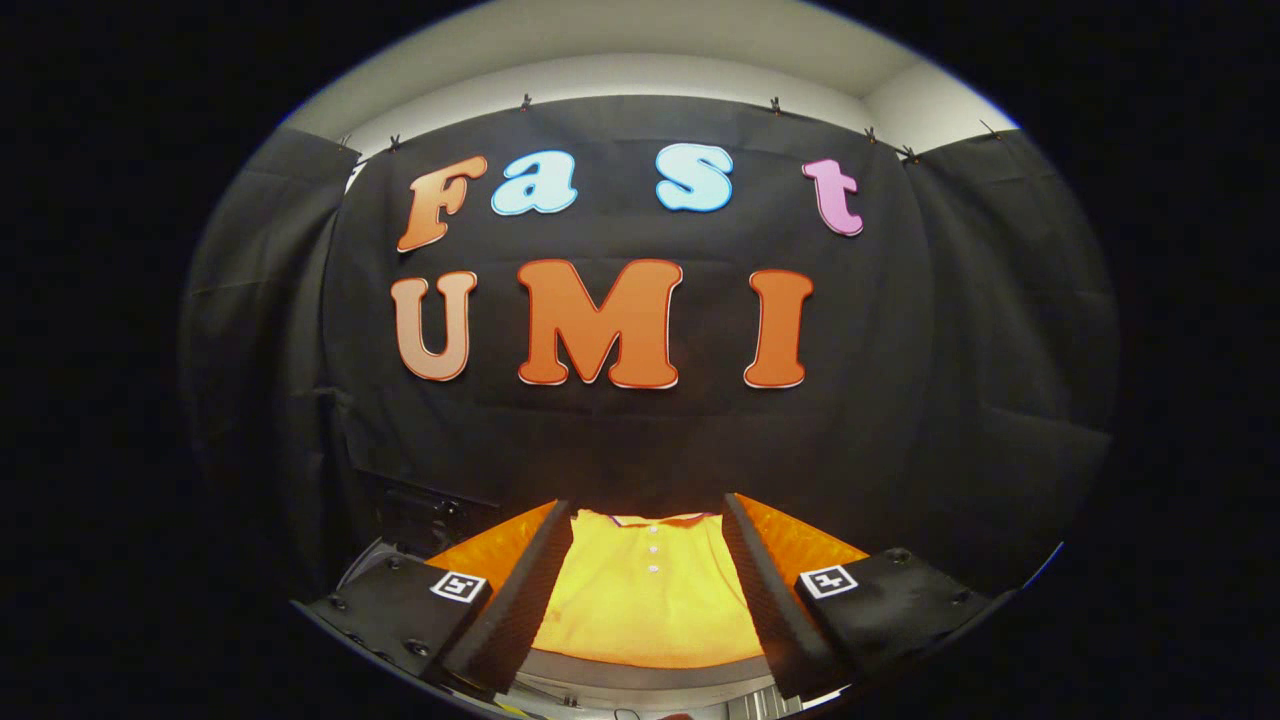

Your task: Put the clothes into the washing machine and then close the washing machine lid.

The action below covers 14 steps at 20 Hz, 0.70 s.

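A yellow polo shirt [645, 600] with white buttons and a striped collar lies flat below me, seen in the gap between my two fingers [525, 580]. My gripper [648, 515] is open and hangs above the shirt, holding nothing. The shirt's sides are hidden behind the fingers. A pale rounded rim [640, 675] runs under the near edge of the shirt; I cannot tell what it belongs to.
The black cloth wall [620, 440] of the booth stands close behind the shirt. A dark appliance part [430, 515] with a pale edge sits to the left of the left finger, against the wall.
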Each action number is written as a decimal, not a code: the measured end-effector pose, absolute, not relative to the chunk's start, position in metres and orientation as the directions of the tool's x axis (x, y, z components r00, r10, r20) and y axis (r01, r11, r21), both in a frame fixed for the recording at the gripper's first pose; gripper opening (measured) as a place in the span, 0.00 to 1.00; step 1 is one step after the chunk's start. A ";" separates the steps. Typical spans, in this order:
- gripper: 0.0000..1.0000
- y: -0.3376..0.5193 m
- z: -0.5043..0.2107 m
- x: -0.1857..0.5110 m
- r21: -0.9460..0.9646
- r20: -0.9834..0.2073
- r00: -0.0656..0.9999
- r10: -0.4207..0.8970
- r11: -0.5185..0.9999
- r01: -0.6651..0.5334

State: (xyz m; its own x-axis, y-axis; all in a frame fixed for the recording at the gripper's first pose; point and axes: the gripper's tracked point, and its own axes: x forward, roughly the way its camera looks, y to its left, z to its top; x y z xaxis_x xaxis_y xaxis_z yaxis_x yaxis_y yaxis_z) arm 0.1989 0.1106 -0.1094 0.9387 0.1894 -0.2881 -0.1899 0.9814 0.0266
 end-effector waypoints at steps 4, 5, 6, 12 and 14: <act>0.98 0.116 -0.169 0.231 0.044 -0.395 0.901 0.179 0.983 -0.175; 0.98 0.116 -0.182 0.235 0.050 -0.417 0.892 0.177 0.984 -0.172; 0.98 0.115 -0.190 0.240 0.042 -0.433 0.886 0.167 0.985 -0.165; 0.98 0.123 -0.244 0.259 0.044 -0.558 0.816 0.155 0.987 -0.157; 0.98 0.123 -0.254 0.264 0.033 -0.583 0.799 0.144 0.988 -0.153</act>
State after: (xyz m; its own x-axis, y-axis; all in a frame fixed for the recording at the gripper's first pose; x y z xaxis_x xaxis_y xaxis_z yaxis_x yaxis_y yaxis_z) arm 0.2640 0.1228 -0.2544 0.7995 0.1437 -0.5833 -0.1535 0.9876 0.0329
